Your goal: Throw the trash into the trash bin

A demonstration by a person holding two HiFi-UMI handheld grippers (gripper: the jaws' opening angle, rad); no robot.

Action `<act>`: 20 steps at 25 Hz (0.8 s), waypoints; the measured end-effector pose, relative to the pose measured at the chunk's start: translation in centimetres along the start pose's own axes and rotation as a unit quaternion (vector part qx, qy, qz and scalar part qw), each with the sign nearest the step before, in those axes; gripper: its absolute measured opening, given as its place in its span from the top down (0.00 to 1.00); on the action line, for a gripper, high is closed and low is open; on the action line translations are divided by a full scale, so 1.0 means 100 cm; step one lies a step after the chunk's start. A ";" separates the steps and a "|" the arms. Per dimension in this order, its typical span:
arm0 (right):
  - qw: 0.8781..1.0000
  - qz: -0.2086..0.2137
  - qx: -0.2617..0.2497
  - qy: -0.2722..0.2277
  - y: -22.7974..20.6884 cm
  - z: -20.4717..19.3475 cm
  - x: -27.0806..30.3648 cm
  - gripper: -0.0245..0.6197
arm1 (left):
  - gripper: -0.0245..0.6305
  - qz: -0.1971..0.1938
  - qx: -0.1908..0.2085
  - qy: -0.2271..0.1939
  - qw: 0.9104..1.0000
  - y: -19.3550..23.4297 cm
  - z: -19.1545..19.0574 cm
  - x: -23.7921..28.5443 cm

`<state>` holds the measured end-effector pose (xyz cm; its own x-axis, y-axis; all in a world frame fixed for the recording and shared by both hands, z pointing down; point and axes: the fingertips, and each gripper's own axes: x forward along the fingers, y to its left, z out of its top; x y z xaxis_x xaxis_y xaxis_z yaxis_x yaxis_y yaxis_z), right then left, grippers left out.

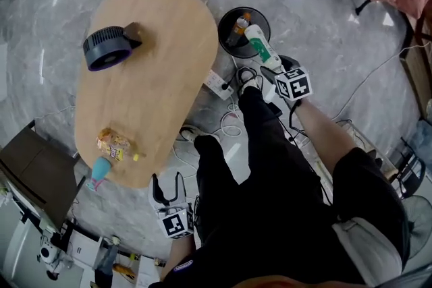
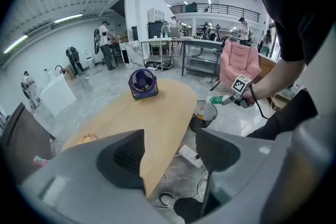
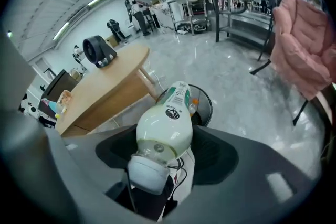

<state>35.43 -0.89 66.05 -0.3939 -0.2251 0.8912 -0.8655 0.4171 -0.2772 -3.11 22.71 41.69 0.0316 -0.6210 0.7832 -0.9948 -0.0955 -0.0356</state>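
- Bottle point(image 1: 258, 45), white with a green label, hangs at upper centre of the head view, its base over the trash bin point(image 1: 223, 30), seemingly poised to drop in.
- Right gripper point(image 1: 268, 66) has its fingers clenched on the bottle's cap end and slopes downward, so the bottle should fall clear.
- Left gripper point(image 1: 169, 193), lower left, has its fingers spread and empty beside the counter point(image 1: 155, 64), where a snack wrapper point(image 1: 115, 144) lies, probably next.

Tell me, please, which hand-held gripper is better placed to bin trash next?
The right hand-held gripper holds a bottle close above the bin; the left hand-held gripper is open, empty, farther away.
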 end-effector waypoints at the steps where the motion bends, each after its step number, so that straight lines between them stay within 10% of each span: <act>1: 1.000 -0.001 0.005 0.014 -0.004 -0.007 0.011 0.44 | 0.48 -0.003 0.004 0.003 1.000 -0.002 0.001 0.002; 20: 0.962 -0.091 -0.054 0.251 -0.066 -0.041 0.138 0.44 | 0.48 -0.001 -0.006 0.050 0.999 0.020 -0.015 0.020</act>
<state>36.95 -3.14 81.65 -0.0155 0.1391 0.9902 -0.8578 0.5069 -0.0846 -5.19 22.49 44.13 0.0248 -0.5396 0.8416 -0.9958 -0.0876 -0.0268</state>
